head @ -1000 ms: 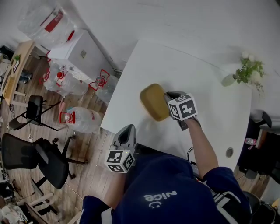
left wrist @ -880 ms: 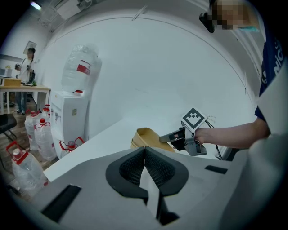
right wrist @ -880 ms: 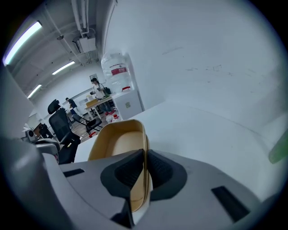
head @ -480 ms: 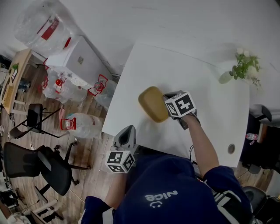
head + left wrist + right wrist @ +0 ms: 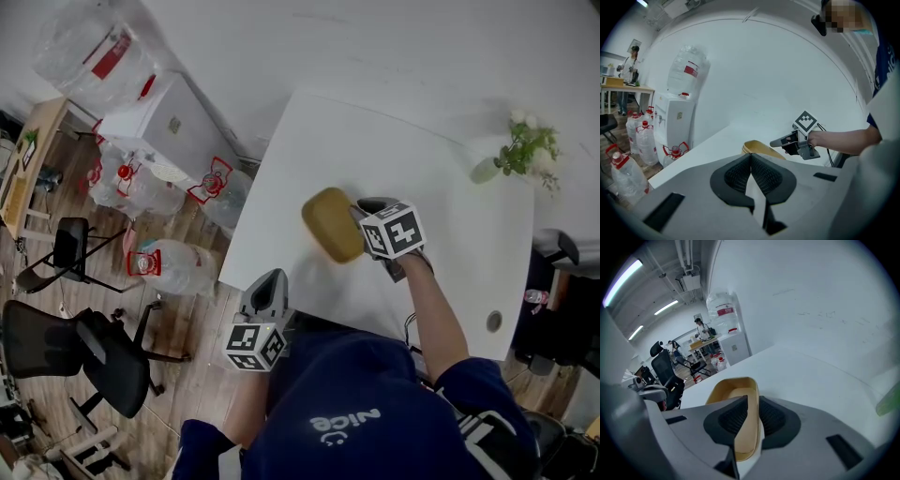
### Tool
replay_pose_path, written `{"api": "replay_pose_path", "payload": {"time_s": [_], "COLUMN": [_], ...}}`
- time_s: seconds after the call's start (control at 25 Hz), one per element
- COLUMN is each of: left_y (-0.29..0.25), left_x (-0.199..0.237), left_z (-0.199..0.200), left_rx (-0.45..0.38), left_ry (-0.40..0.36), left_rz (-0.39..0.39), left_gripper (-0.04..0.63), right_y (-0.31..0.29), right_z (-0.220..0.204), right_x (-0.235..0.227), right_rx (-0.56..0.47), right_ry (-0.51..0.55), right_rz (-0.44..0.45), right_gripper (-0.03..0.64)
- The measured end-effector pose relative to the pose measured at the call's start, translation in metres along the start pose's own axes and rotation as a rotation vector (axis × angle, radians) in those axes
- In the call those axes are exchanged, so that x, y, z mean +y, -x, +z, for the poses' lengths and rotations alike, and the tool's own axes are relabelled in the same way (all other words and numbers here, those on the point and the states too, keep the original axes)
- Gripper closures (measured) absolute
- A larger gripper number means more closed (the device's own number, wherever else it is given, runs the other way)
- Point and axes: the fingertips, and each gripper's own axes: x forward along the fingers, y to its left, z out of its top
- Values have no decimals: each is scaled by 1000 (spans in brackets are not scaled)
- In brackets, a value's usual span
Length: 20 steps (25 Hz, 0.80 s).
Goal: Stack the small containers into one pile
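Observation:
A small yellow container [image 5: 330, 223] is over the left-middle of the white table [image 5: 450, 216]. My right gripper [image 5: 360, 214] is shut on its rim, one jaw inside and one outside, as the right gripper view shows with the container [image 5: 727, 389] between the pads of the right gripper [image 5: 751, 402]. Whether the container rests on the table or hangs just above it, I cannot tell. My left gripper [image 5: 271, 281] is shut and empty at the table's near edge. In the left gripper view, the left gripper [image 5: 750, 158] points toward the container [image 5: 758, 146].
A small vase with a green plant [image 5: 521, 152] stands at the table's far right corner. A cable hole [image 5: 494, 323] is near the right front. On the floor to the left are water jugs [image 5: 164, 258], a water dispenser [image 5: 167, 117] and office chairs [image 5: 89, 347].
Almost nothing differs; the head view sways slightly while the right gripper keeps its hold on the container in about the same place. The left gripper stays put.

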Motion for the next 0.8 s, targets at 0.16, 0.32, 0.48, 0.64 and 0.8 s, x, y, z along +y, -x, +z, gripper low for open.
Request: {"api": "replay_pose_path", "payload": {"time_s": [0.16, 0.32, 0.48, 0.64, 0.8], "left_y": [-5, -12, -17, -26, -40], "left_x": [-5, -18, -37, -57, -72], "left_z": [6, 19, 43, 60, 58], "left_rx": [-6, -22, -91, -118, -104], "left_ry": [-13, -51, -107, -134, -160], "left_rz": [-34, -83, -120, -180, -223], "left_gripper": [575, 577, 577, 577, 577], "right_y": [23, 61, 106, 142, 165], "right_z": [11, 21, 17, -2, -36], "right_x": [-4, -19, -35, -38, -40], "right_rx": [-138, -325, -482, -549, -573], "right_ry": [-57, -90, -95, -80, -150], "right_rz": [-17, -110, -258, -392, -496], "right_gripper": [558, 558, 558, 558, 558]}}
